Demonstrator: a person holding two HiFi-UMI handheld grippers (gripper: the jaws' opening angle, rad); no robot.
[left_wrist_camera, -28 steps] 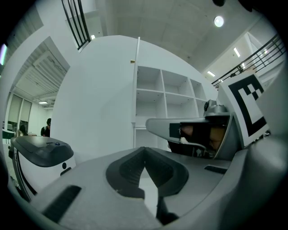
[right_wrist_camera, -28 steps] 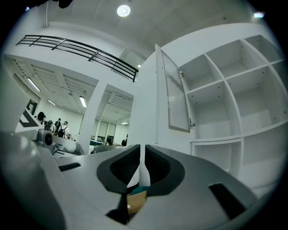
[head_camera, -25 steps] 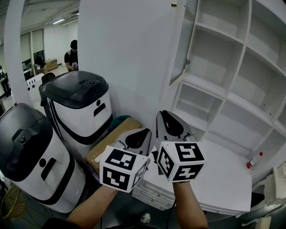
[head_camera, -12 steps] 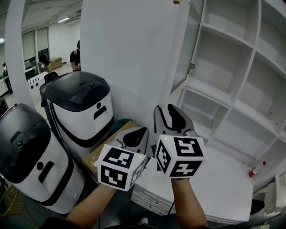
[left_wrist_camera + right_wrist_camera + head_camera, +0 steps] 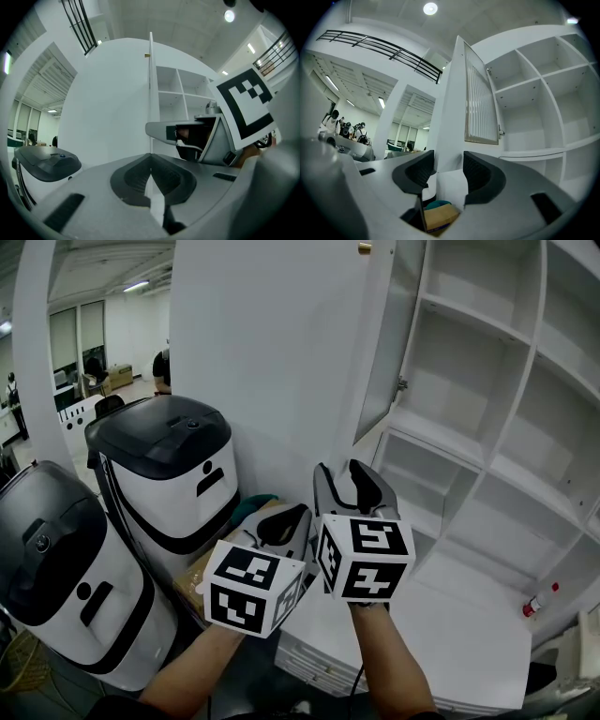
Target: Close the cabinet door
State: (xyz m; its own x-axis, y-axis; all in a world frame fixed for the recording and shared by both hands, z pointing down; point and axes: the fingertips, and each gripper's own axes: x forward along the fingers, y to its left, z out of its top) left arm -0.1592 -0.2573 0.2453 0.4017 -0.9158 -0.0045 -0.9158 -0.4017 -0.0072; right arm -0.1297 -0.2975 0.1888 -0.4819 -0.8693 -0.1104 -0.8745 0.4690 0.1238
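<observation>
The white cabinet (image 5: 487, 418) has bare open shelves. Its door (image 5: 380, 343) stands swung out, with a ribbed pane (image 5: 480, 103) on the inner side and its edge (image 5: 150, 93) turned toward me. My right gripper (image 5: 345, 474) hangs just below and in front of that edge. Its jaws are opening with nothing between them, and the door edge shows beyond the gap in the right gripper view (image 5: 444, 171). My left gripper (image 5: 286, 517) sits beside it on the left and slightly lower. It is shut and empty, the pads meeting in the left gripper view (image 5: 150, 171).
Two white-and-black bins (image 5: 178, 474) (image 5: 66, 568) stand at the left, with a cardboard box (image 5: 220, 559) behind the left gripper. A white counter top (image 5: 469, 624) lies under the shelves, a red-capped bottle (image 5: 537, 601) at its right end. People stand far back left.
The right gripper's jaws have gone from shut to wide apart. Both grippers have drifted a little up and left toward the door edge.
</observation>
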